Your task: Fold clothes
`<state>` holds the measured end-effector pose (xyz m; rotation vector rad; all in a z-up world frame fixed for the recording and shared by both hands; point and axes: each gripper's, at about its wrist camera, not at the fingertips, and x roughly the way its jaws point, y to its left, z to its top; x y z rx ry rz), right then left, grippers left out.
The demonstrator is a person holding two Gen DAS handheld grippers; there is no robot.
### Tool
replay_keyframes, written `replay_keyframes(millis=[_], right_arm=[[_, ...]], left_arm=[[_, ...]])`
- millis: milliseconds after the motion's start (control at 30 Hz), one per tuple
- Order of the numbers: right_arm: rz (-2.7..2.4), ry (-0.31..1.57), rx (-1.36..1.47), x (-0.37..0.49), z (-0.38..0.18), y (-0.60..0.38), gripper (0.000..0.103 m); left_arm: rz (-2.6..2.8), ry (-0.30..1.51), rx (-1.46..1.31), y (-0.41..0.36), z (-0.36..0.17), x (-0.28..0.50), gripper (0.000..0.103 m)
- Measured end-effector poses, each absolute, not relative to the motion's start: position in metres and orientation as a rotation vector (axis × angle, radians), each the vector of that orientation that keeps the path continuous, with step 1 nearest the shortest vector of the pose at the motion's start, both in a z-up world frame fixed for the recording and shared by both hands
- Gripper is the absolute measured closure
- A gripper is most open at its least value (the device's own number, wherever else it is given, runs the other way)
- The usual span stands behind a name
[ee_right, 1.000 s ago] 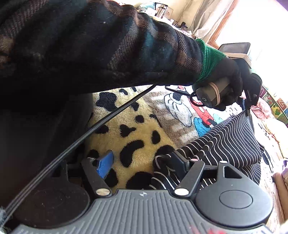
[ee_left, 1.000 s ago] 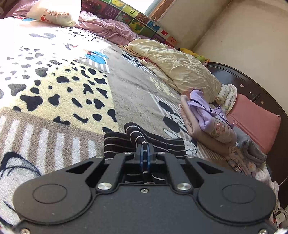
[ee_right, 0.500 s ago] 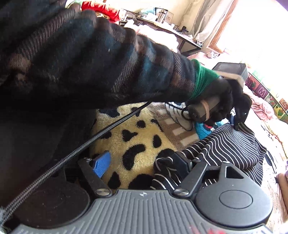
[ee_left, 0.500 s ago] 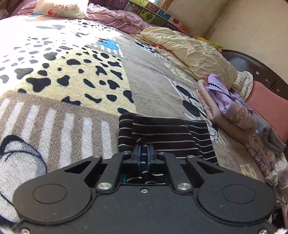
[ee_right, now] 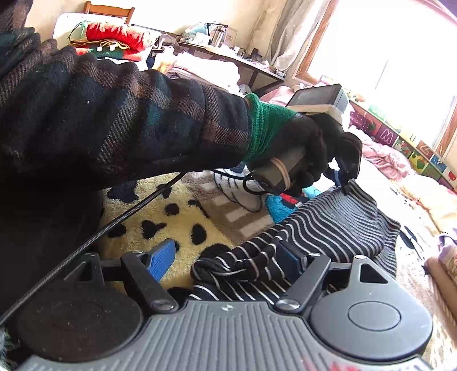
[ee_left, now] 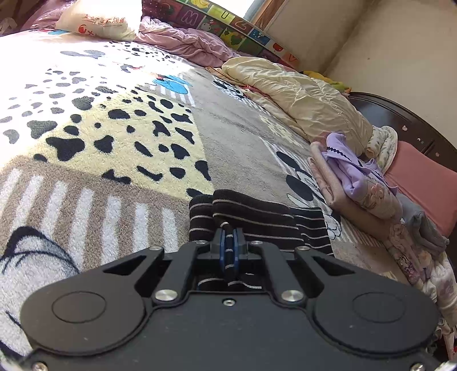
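Observation:
A black garment with thin white stripes [ee_left: 257,217] lies partly folded on the patterned bed blanket [ee_left: 120,148]. My left gripper [ee_left: 228,245] is shut on a pinch of its edge. In the right wrist view the same garment [ee_right: 337,225] stretches from that left gripper [ee_right: 347,187], held by a black-gloved hand [ee_right: 302,148], down to my right gripper [ee_right: 225,255]. The right gripper is open, its blue pads [ee_right: 162,256] wide apart. A bunched end of the cloth lies between them against the right finger.
A stack of folded clothes [ee_left: 360,185] sits at the bed's right edge beside a cream quilt [ee_left: 302,100]. A pillow [ee_left: 97,20] and pink bedding lie at the far end. A plaid sleeve [ee_right: 100,122] and a cable [ee_right: 122,219] cross the right view.
The left gripper, still pinching the striped cloth, has come down closer to the bed and the garment now lies flatter and doubled over. The right gripper stayed open around the bunched end.

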<state>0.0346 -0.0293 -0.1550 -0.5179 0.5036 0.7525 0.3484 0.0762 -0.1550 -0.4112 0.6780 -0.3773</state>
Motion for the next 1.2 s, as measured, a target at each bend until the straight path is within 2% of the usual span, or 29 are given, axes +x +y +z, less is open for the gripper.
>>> replay_keyframes(millis=[100,233,300,333,367,500,700,767,833,867,900,967,1067,1133,1200], right_arm=[[0.807,0.550,-0.482,0.041,-0.162,-0.030,0.016],[0.780,0.487,-0.513,0.033,-0.155,-0.035,0.021],[0.816,0.536,-0.493,0.035,-0.158,-0.036,0.020],[0.838,0.565,-0.491,0.037,-0.160,-0.036,0.009],[0.847,0.564,-0.510,0.036,-0.162,-0.035,0.006],[0.833,0.537,-0.492,0.033,-0.154,-0.040,0.014],[0.857,0.565,-0.496,0.036,-0.166,-0.040,0.011],[0.866,0.567,-0.475,0.037,-0.165,-0.043,0.011],[0.873,0.565,-0.463,0.038,-0.166,-0.046,0.011],[0.871,0.564,-0.452,0.041,-0.164,-0.048,0.011],[0.858,0.565,-0.433,0.047,-0.161,-0.053,0.011],[0.833,0.565,-0.395,0.059,-0.154,-0.063,0.015],[0.795,0.566,-0.338,0.078,-0.143,-0.079,0.025],[0.769,0.566,-0.301,0.090,-0.136,-0.089,0.033],[0.743,0.566,-0.263,0.103,-0.130,-0.099,0.036]], left_arm=[[-0.376,0.683,-0.410,0.075,-0.157,0.349,0.101],[-0.374,0.670,-0.419,0.077,-0.155,0.348,0.101],[-0.372,0.672,-0.419,0.077,-0.156,0.348,0.101],[-0.370,0.674,-0.418,0.077,-0.156,0.348,0.101],[-0.368,0.676,-0.417,0.077,-0.157,0.348,0.101],[-0.349,0.653,-0.432,0.082,-0.147,0.346,0.100],[-0.359,0.553,-0.346,0.075,-0.130,0.335,0.098],[-0.413,0.549,-0.300,0.064,-0.131,0.335,0.089],[-0.447,0.574,-0.246,0.052,-0.137,0.337,0.068],[-0.416,0.650,-0.202,0.046,-0.150,0.344,0.064],[-0.399,0.665,-0.178,0.043,-0.153,0.345,0.069],[-0.394,0.622,-0.155,0.043,-0.145,0.341,0.069],[-0.409,0.524,-0.134,0.046,-0.129,0.331,0.063],[-0.397,0.521,-0.155,0.049,-0.132,0.332,0.063],[-0.394,0.522,-0.111,0.045,-0.136,0.334,0.064]])
